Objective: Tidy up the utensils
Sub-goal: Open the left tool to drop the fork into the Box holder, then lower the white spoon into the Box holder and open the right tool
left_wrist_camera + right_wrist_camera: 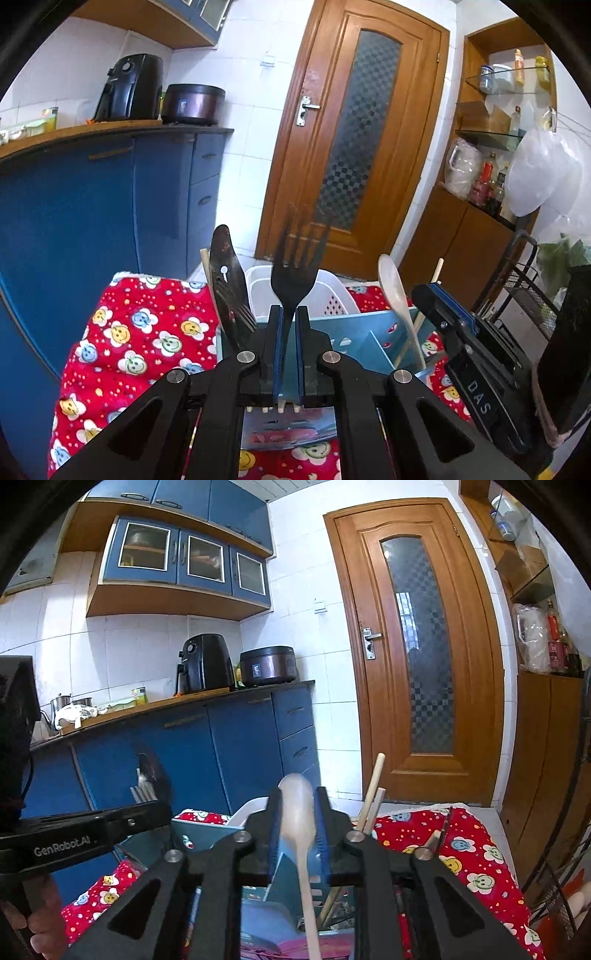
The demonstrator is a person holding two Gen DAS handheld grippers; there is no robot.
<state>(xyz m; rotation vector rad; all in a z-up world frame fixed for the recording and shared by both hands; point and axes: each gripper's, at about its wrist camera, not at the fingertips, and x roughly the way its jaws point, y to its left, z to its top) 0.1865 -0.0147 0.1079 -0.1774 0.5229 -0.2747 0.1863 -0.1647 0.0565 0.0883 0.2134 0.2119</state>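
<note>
A red flower-print cloth (147, 328) covers the table; on it stands the blue plastic utensil holder (354, 332), its base hidden behind both tools. Behind the holder a white slotted basket (332, 295) is mostly blocked. Over the holder, the left gripper (290, 314) points slightly downward, jaws clamped on a dark metal fork (293, 280) with blurred, upright tines. The right gripper (297, 812) sits nearly level above the holder, jaws parted around a pale, smeared plastic spoon (297, 812); contact is unclear. Wooden chopsticks (371, 801) stand in the holder beside it.
</note>
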